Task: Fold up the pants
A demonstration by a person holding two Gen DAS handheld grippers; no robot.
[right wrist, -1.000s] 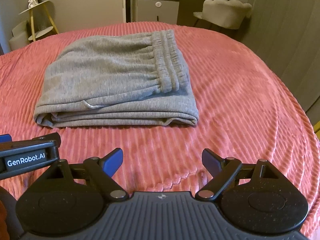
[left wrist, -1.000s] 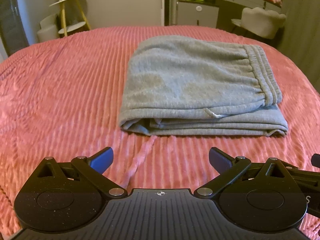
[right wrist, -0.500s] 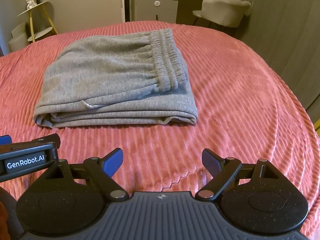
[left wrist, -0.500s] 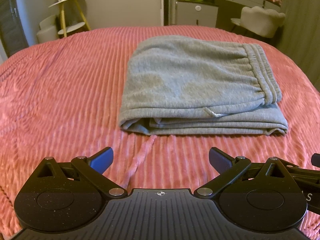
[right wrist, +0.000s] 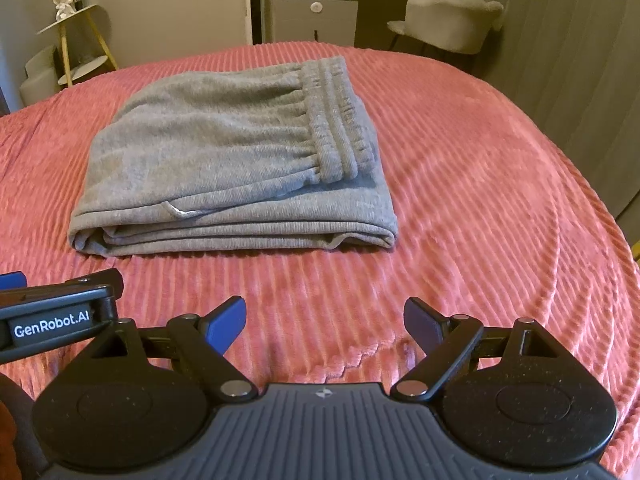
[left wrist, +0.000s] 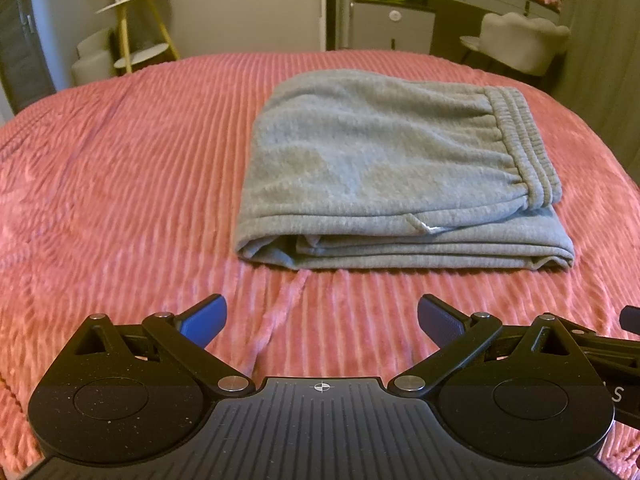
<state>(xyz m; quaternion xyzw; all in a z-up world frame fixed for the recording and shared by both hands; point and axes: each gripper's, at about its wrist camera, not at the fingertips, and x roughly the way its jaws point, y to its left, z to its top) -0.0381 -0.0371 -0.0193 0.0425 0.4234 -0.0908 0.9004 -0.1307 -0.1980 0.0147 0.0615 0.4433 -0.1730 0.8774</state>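
Pink ribbed bedspread bears folded grey pants, both claws spread, empty.

Illumination is dim, warm and indoor in both wrist views; no light source is visible. Colour is tinted yellowish. Shadows are soft: a narrow dark band lies under the near edge of the folded pants on the bedspread. No glare is present. Fisheye distortion bends the bed's outline and the walls toward the edges (frame corners vignette to black). Background furniture is soft and grainy. The bedspread ribs show slight smear in the right wrist view.
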